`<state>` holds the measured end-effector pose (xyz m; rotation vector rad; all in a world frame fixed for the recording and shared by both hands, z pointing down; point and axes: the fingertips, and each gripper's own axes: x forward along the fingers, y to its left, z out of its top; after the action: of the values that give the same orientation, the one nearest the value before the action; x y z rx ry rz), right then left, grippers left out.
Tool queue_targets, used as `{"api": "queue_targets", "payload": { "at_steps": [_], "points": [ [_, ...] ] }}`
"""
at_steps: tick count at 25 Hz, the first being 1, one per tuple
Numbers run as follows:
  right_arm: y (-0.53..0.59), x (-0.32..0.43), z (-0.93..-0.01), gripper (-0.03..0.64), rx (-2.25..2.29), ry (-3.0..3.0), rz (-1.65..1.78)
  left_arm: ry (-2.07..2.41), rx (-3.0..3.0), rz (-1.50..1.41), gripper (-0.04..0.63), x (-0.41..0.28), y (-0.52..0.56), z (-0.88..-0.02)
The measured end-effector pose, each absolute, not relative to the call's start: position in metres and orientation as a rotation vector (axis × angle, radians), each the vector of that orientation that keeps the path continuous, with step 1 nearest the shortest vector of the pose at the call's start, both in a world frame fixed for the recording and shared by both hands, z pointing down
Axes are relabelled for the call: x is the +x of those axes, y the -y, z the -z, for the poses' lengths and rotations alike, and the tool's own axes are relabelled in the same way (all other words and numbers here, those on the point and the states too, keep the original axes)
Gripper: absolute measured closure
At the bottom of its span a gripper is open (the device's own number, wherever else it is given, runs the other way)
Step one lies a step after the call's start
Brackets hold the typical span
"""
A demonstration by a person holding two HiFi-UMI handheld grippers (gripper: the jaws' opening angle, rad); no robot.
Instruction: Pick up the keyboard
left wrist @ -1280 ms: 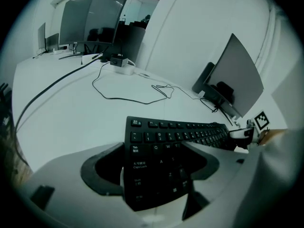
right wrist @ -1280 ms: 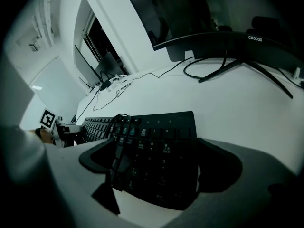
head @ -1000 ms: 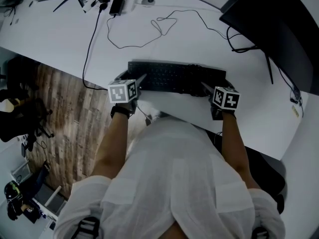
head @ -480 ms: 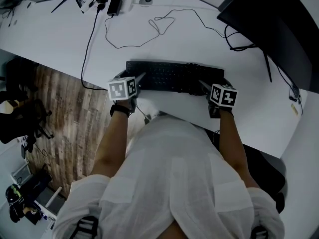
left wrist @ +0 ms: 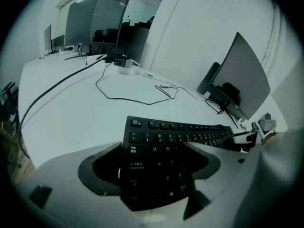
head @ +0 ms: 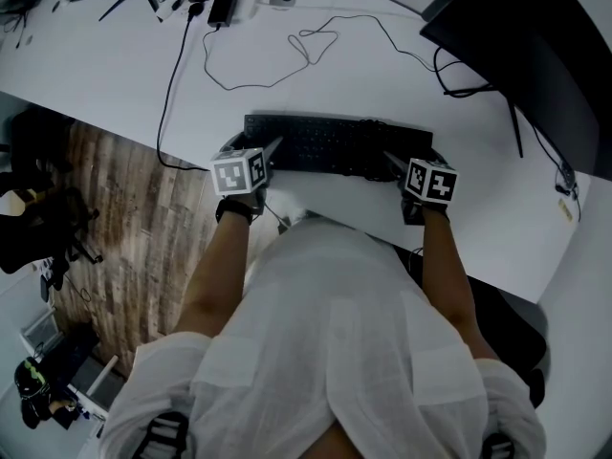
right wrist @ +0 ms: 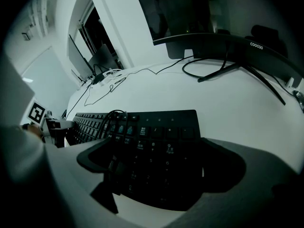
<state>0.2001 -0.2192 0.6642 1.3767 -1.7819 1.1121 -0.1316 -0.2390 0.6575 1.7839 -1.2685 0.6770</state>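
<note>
A black keyboard [head: 335,146] lies lengthwise across the white desk [head: 115,75] near its front edge. My left gripper [head: 271,151] holds its left end, with one jaw over the Tab and Caps Lock keys [left wrist: 134,156] and the other at the edge. My right gripper [head: 394,163] clamps the number-pad end [right wrist: 161,137] the same way. In the left gripper view the keyboard [left wrist: 185,137] runs off to the right from my left gripper [left wrist: 152,167]. In the right gripper view the keyboard [right wrist: 95,122] runs off to the left from my right gripper [right wrist: 159,170]. Whether it is off the desk cannot be told.
A dark monitor [head: 535,55] on a stand sits at the right rear. A thin black cable [head: 287,60] loops behind the keyboard to a small adapter [head: 225,10]. The desk's left edge drops to wooden floor [head: 105,218]. The person's torso is close to the front edge.
Almost nothing differs; both grippers keep their hold on the keyboard's ends, with only a slight shift in the picture.
</note>
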Motion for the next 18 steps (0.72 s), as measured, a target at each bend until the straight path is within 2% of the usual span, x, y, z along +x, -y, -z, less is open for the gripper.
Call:
{"api": "queue_targets", "payload": {
  "at_steps": [18],
  "points": [
    [0.2201, 0.2005, -0.6578, 0.063, 1.417, 1.805, -1.096, 1.285, 1.755, -0.657, 0.229, -0.1330, 0.2376, -0.6522]
  ]
}}
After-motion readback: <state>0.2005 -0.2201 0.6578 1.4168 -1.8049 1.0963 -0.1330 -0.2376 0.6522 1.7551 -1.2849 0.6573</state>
